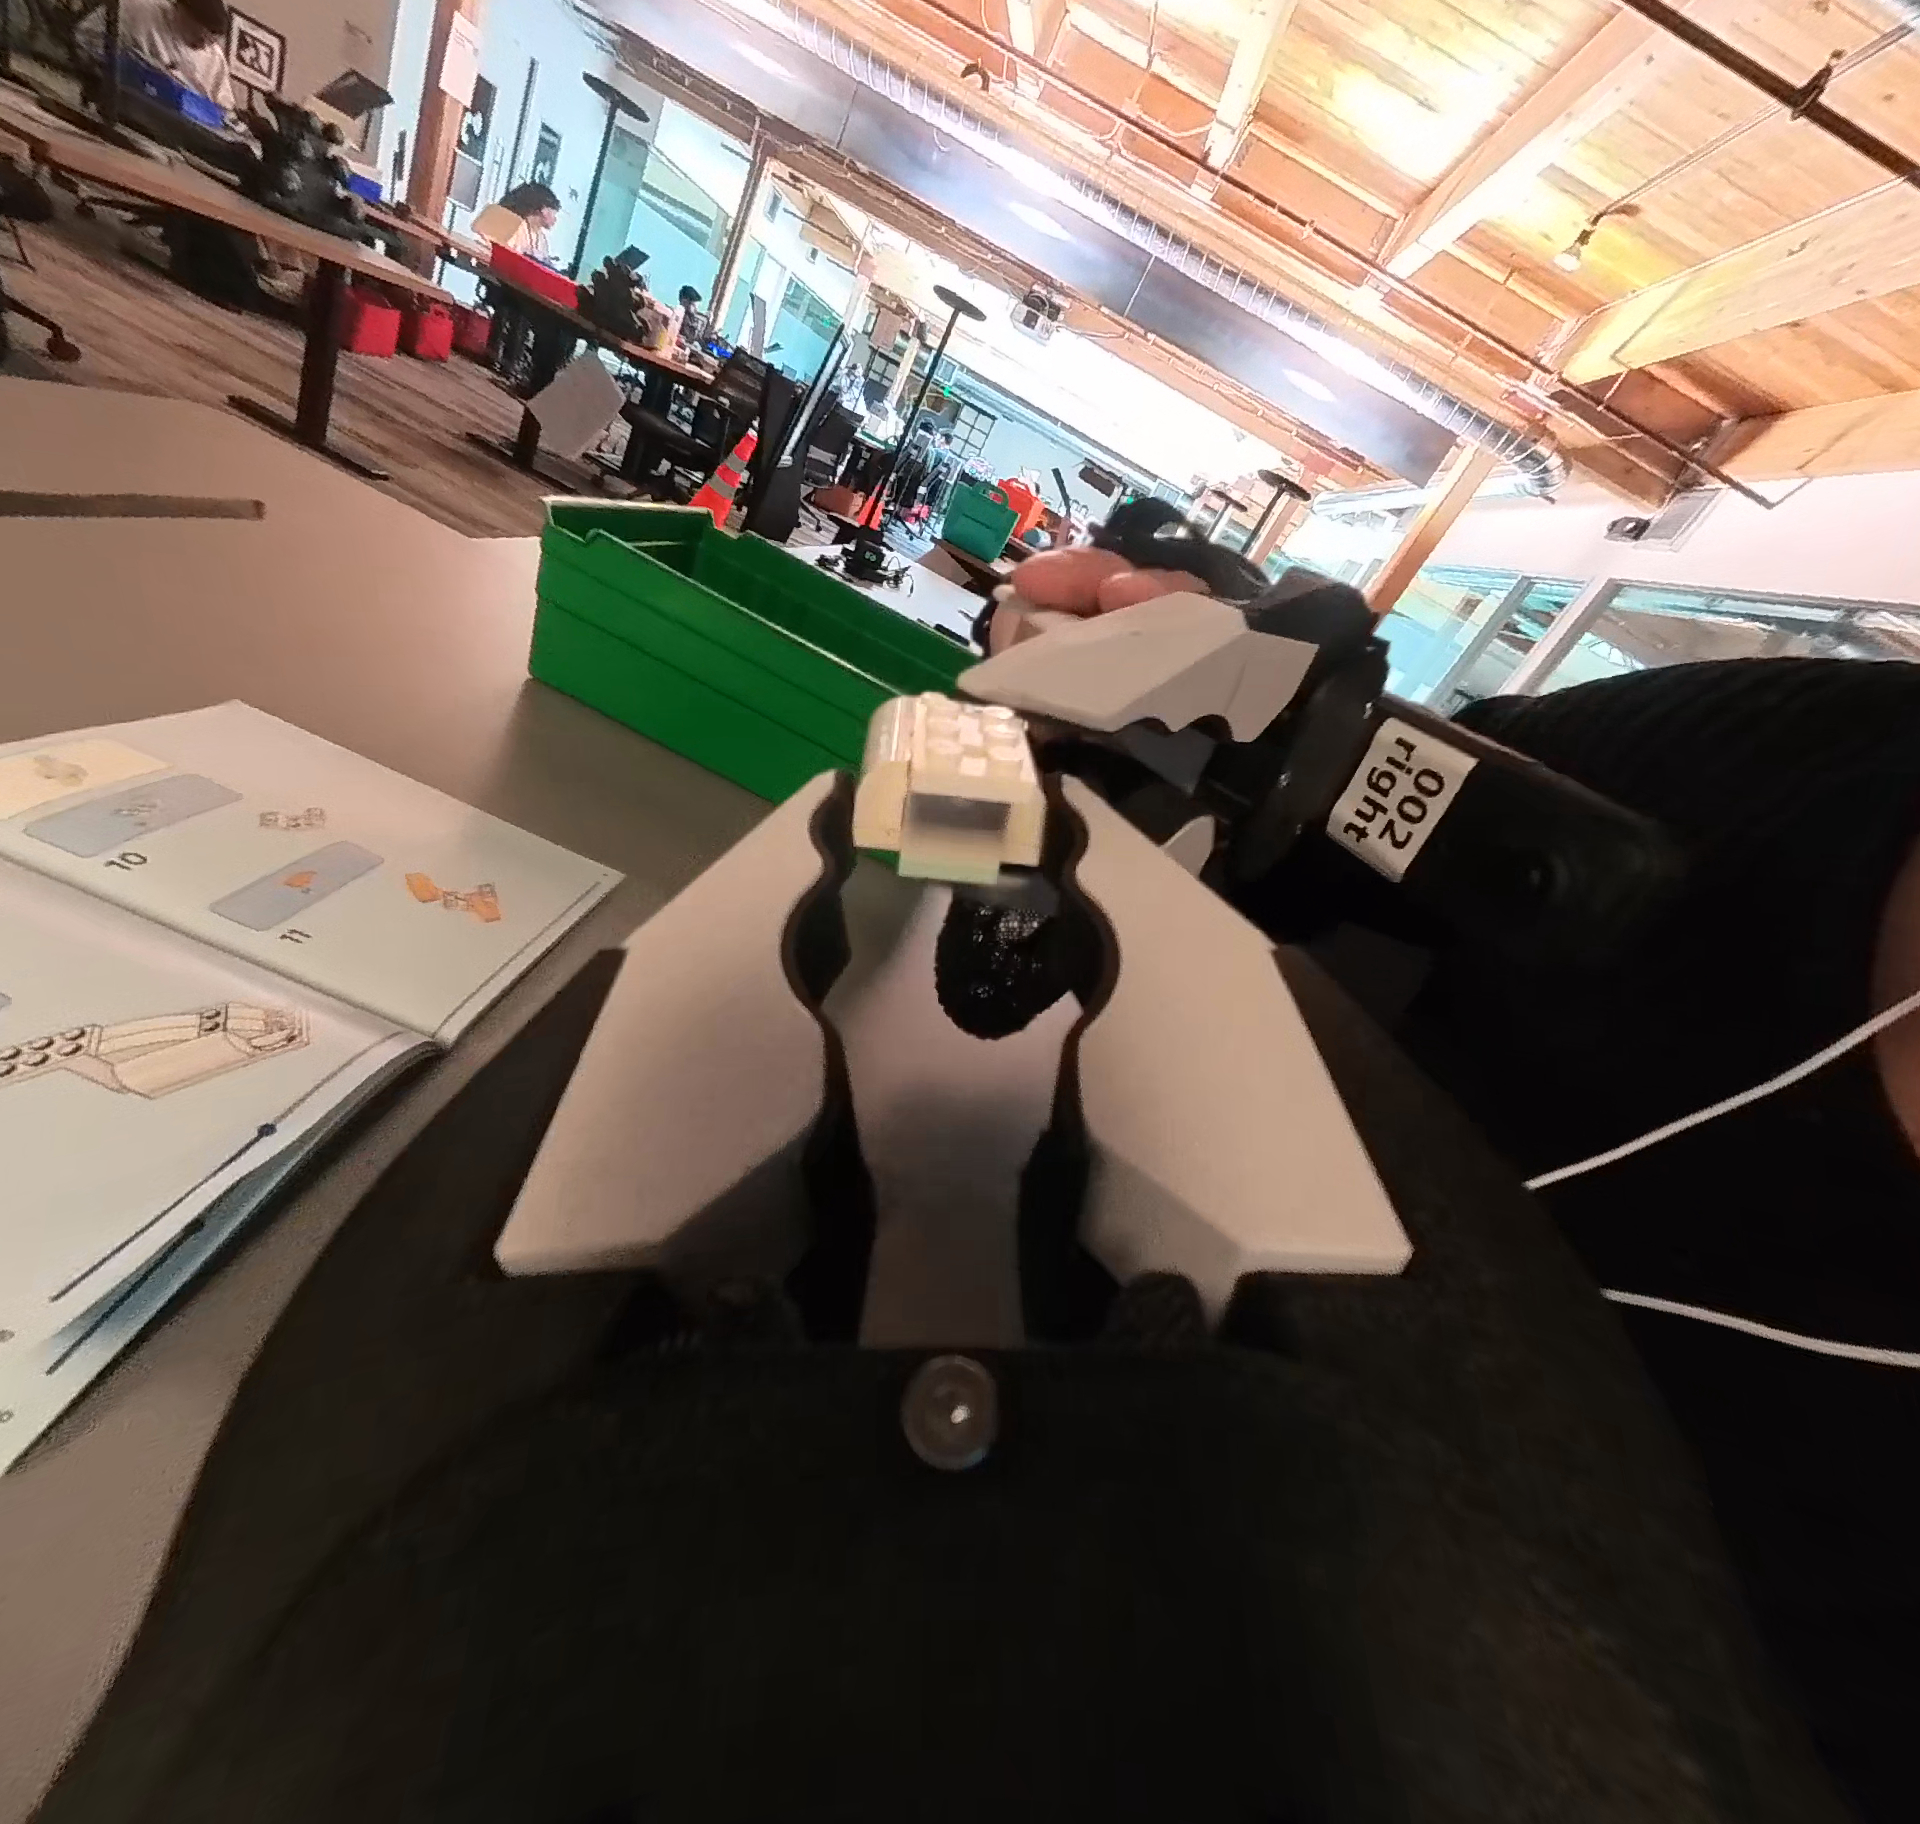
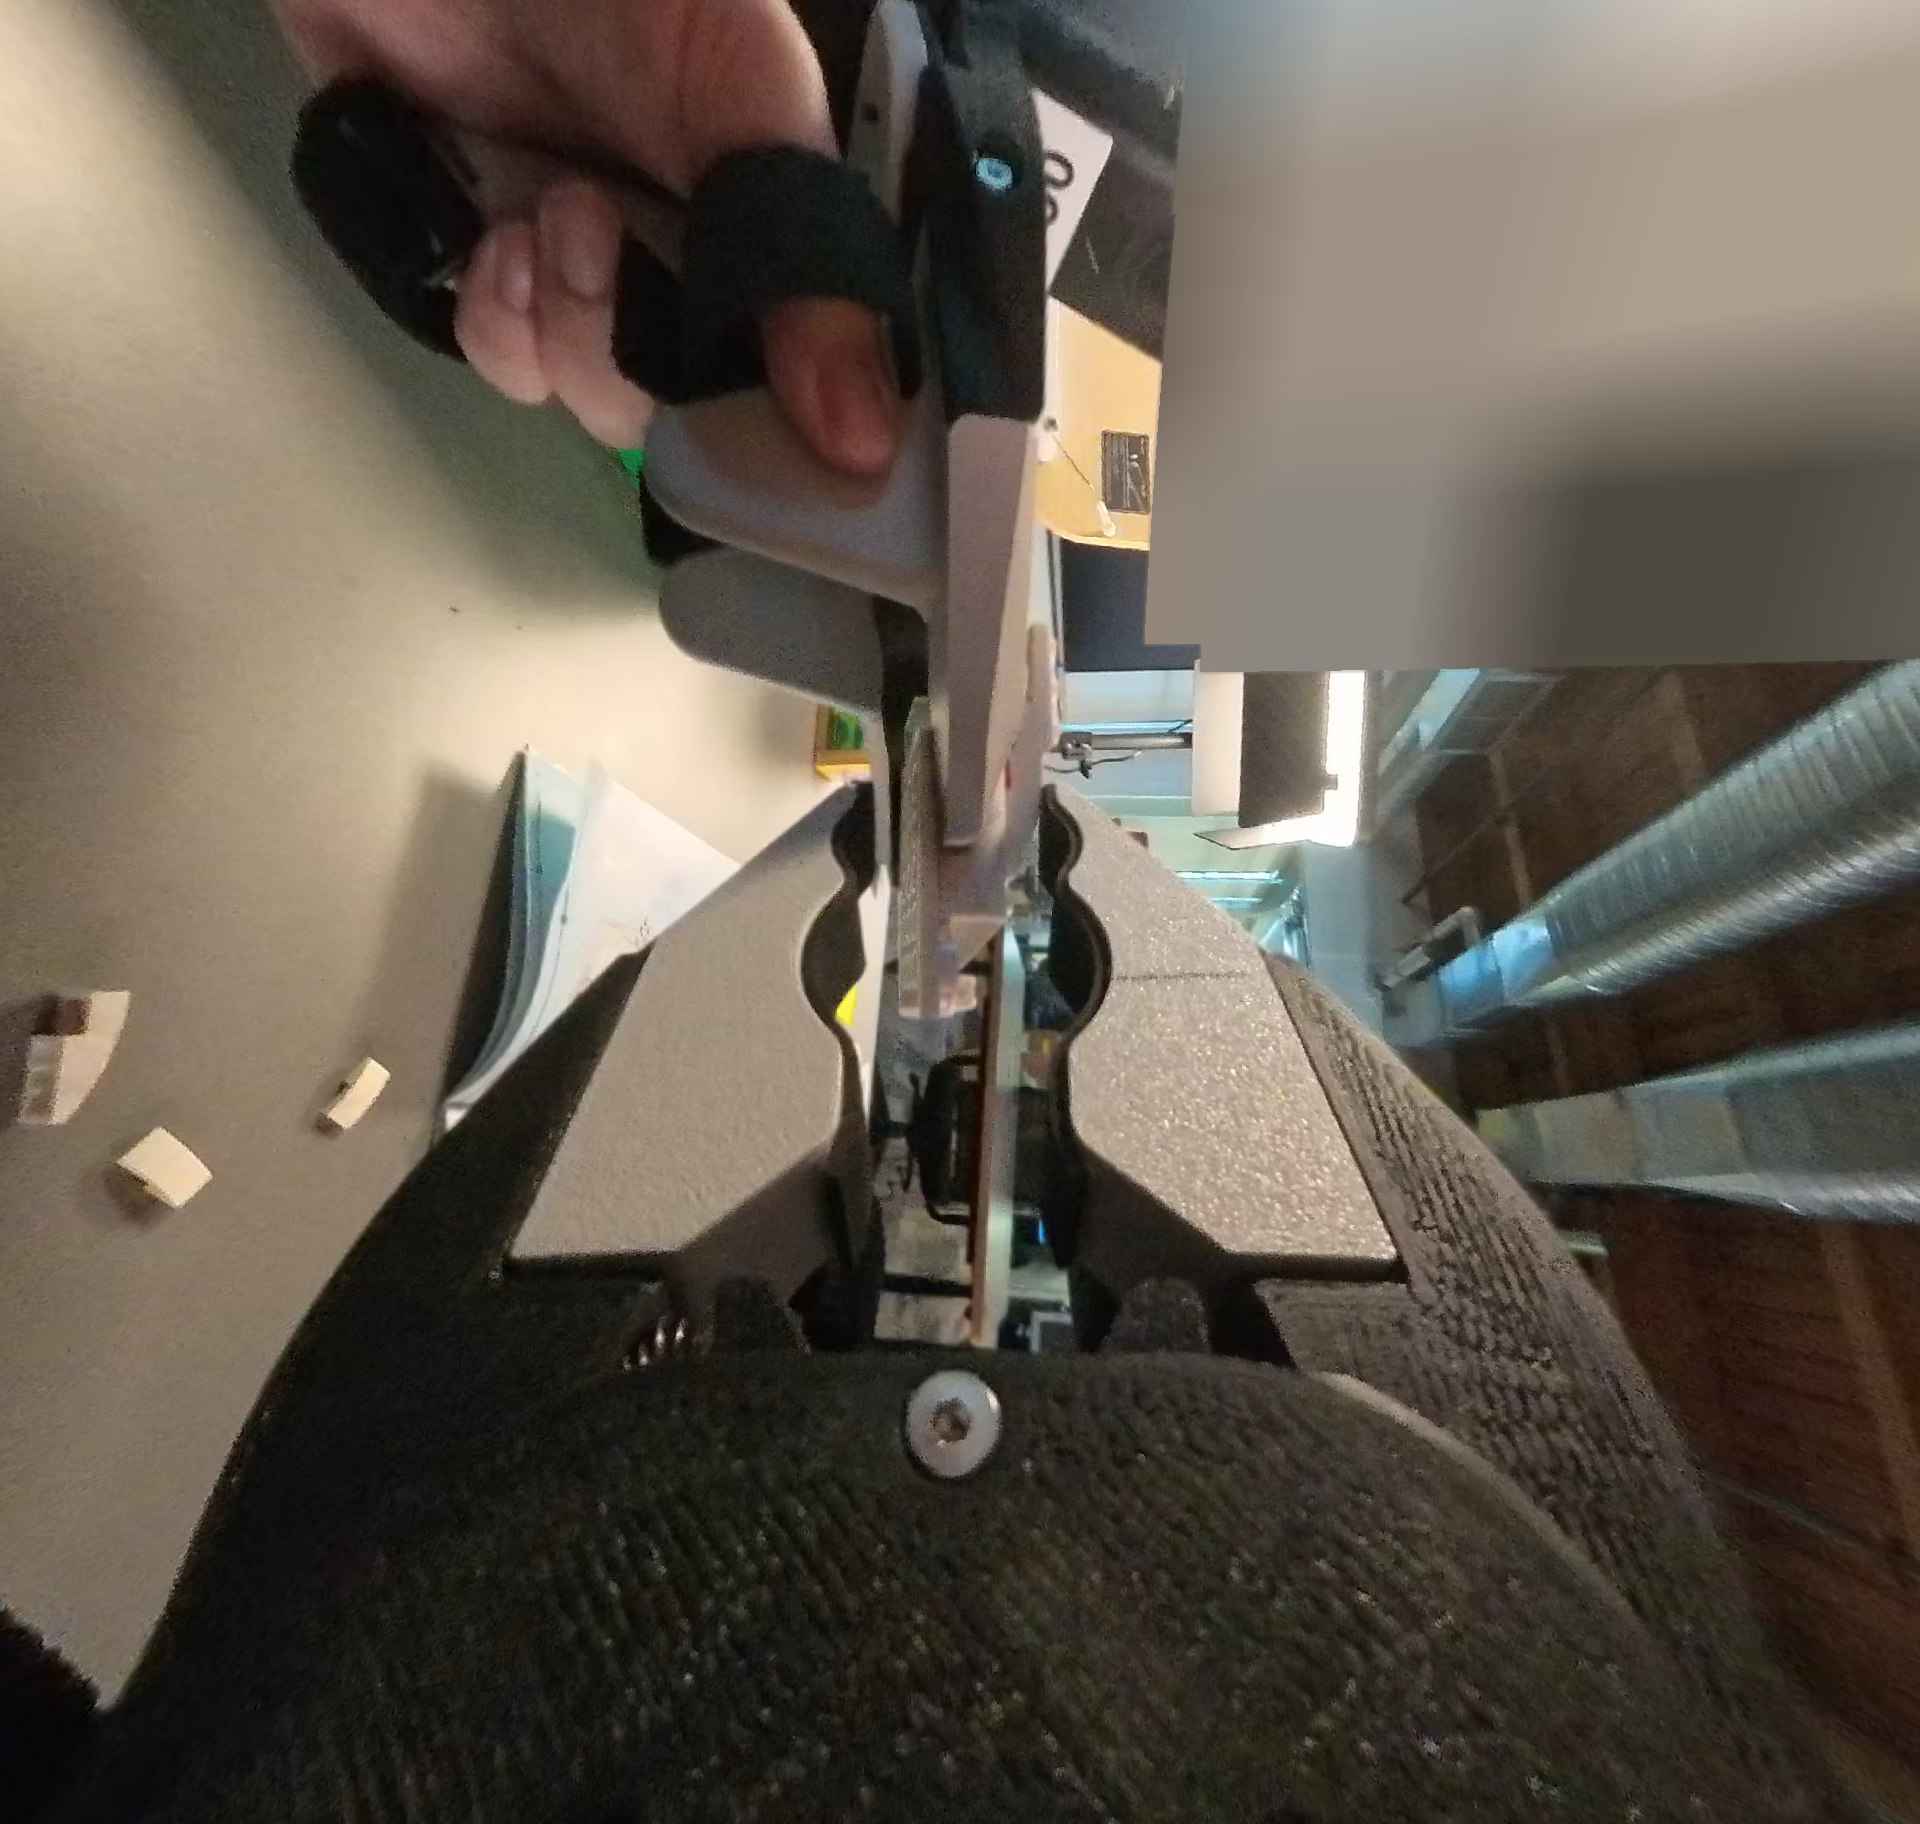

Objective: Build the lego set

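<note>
L gripper (image 1: pixel 951 818) closed on a white lego assembly (image 1: pixel 951 798), studs up, held at the fingertips, frame centre in L wrist view. R gripper (image 1: pixel 1013 694) comes in from the right of that frame, its grey fingers (image 1: pixel 1122 662) right at the far end of the assembly, looks like touching but can't confirm. Person's hand (image 1: pixel 1081 585) on its handle, black straps over the fingers

R wrist view is rolled sideways: table (image 2: pixel 208 631) fills the left, pipes (image 2: pixel 1662 891) on the right. R gripper (image 2: pixel 951 901) fingers a narrow gap apart, with the L gripper (image 2: pixel 982 735) tip and the lego assembly (image 2: pixel 914 901) edge-on between them. Can't tell if R is actually clamping it or just around it. Person's hand (image 2: pixel 582 112) on the L gripper handle, upper centre

Loose white lego pieces on the table, lower left of R view: one larger curved piece (image 2: pixel 73 1057) at the frame edge, two small ones (image 2: pixel 353 1094) (image 2: pixel 161 1166) near it, all apart from each other

Instruction booklet (image 1: pixel 239 953) open on the table (image 1: pixel 312 611), left of L view. Green bin (image 1: pixel 717 652) behind it, mid-frame, just beyond the grippers
</note>
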`<state>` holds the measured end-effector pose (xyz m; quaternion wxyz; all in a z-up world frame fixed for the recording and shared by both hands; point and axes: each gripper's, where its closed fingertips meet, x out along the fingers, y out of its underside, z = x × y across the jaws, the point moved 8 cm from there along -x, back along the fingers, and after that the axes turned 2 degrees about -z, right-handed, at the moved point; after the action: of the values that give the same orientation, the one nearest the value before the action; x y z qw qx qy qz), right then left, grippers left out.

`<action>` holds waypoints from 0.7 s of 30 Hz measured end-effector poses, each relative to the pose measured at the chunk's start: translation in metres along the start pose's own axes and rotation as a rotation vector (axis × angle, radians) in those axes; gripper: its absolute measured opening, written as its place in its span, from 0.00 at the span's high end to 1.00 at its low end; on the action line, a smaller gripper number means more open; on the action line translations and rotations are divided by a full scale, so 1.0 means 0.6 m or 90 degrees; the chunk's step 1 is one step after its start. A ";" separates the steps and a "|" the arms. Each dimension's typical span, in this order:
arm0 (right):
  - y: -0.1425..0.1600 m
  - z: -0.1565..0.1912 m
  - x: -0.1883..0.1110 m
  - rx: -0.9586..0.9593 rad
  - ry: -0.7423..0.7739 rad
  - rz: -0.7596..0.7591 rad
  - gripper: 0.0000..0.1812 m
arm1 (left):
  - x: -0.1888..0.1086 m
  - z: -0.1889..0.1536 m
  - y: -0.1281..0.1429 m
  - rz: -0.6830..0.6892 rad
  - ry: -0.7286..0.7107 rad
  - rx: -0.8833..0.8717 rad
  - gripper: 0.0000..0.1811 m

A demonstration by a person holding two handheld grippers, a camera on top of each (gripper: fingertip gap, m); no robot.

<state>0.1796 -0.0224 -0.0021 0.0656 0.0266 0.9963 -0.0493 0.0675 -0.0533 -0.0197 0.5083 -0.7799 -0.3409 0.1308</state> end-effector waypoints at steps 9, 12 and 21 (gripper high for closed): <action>-0.004 -0.001 -0.003 -0.023 0.004 0.005 0.88 | 0.005 0.000 0.003 0.013 -0.009 0.014 0.81; 0.002 0.005 0.001 0.001 0.012 -0.003 0.88 | 0.002 0.004 0.006 0.014 -0.013 0.014 0.81; 0.103 0.067 -0.031 0.497 -0.334 0.072 0.83 | -0.068 0.048 0.043 0.046 -0.191 0.113 0.81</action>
<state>0.2068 0.0342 -0.0449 0.3025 0.0900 0.8500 -0.4218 0.0320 -0.0663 -0.0612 0.5134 -0.7154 -0.3721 0.2935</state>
